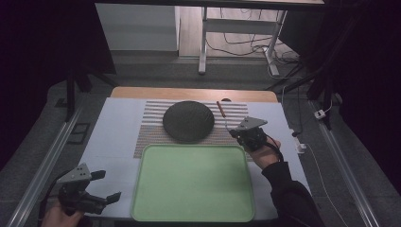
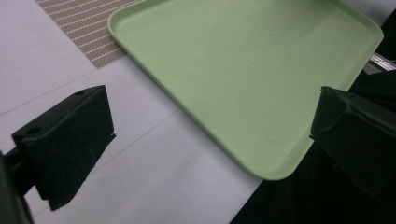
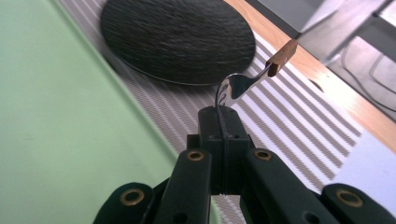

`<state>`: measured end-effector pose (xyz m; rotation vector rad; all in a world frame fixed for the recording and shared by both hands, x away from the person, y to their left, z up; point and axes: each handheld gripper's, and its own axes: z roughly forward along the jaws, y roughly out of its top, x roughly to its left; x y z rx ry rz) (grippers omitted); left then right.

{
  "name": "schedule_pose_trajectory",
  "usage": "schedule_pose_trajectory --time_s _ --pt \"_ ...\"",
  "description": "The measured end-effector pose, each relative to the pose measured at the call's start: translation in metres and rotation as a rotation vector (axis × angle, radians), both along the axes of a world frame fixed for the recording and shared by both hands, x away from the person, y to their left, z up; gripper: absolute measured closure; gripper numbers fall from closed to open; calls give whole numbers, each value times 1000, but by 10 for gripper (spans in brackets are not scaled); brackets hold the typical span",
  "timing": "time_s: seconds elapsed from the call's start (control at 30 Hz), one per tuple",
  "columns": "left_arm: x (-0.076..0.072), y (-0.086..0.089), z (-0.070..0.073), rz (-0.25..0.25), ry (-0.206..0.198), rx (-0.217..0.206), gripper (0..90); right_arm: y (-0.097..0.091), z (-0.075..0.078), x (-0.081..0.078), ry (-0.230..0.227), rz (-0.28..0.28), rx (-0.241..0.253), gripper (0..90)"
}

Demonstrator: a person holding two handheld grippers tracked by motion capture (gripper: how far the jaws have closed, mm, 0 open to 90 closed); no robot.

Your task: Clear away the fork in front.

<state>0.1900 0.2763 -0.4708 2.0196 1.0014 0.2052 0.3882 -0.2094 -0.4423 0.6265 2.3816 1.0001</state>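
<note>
My right gripper (image 1: 234, 134) hangs over the right end of the striped placemat (image 1: 151, 127), just beyond the far right corner of the green tray (image 1: 194, 184). It is shut on a spoon (image 3: 238, 85), gripping the shiny bowl edgewise, and the wooden handle (image 3: 282, 56) points up and away. In the high view the spoon (image 1: 222, 112) rises toward the back beside the dark round plate (image 1: 188, 121). My left gripper (image 1: 108, 186) sits at the near left of the tray, open and holding nothing. Its jaws stand wide apart above the tray's near corner (image 2: 275, 168).
A white cover (image 1: 113, 142) lies over the table, with bare wood (image 1: 189, 93) along the far edge. The plate (image 3: 177, 39) rests on the placemat behind the tray (image 3: 56, 116). A person's dark sleeve (image 1: 291, 198) comes in at the lower right.
</note>
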Motion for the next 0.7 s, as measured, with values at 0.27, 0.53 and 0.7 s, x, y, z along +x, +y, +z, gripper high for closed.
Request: schedule_pose_trajectory --time_s 0.27,0.53,0.7 --pt "8 -12 4 -42 -17 3 0 -11 8 -23 71 85 106 900" --pt "20 -23 5 -78 -5 -5 0 -12 9 -48 128 186 173 900" --pt "31 -30 7 -98 -9 -10 0 -11 11 -62 162 252 231 900"
